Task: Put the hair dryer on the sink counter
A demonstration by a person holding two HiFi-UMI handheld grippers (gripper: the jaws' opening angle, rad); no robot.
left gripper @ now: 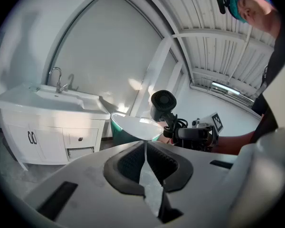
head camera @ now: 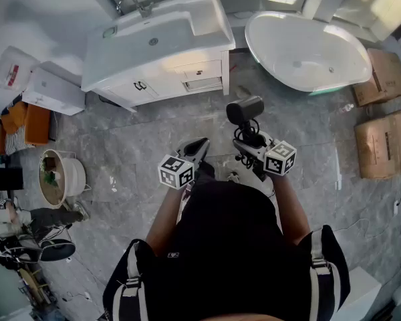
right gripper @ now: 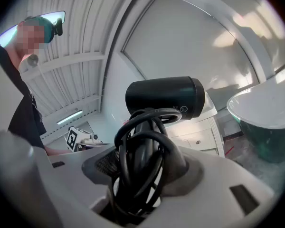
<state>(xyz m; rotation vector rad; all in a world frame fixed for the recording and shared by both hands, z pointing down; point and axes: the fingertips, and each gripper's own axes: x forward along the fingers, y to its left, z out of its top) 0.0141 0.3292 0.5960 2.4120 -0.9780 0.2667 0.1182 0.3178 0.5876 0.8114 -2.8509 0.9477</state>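
A black hair dryer with its cord wound round the handle stands upright between the jaws of my right gripper, which is shut on the handle and cord. In the head view the hair dryer hangs above the grey floor, a little in front of the white sink counter. My left gripper is shut with nothing in it, its pads touching; in the head view the left gripper sits beside the right gripper. The left gripper view shows the hair dryer to the right and the sink counter with its tap to the left.
A white oval bathtub lies right of the vanity. Cardboard boxes stand at the right edge. A white box, a bucket and clutter sit at the left. The vanity drawer faces me.
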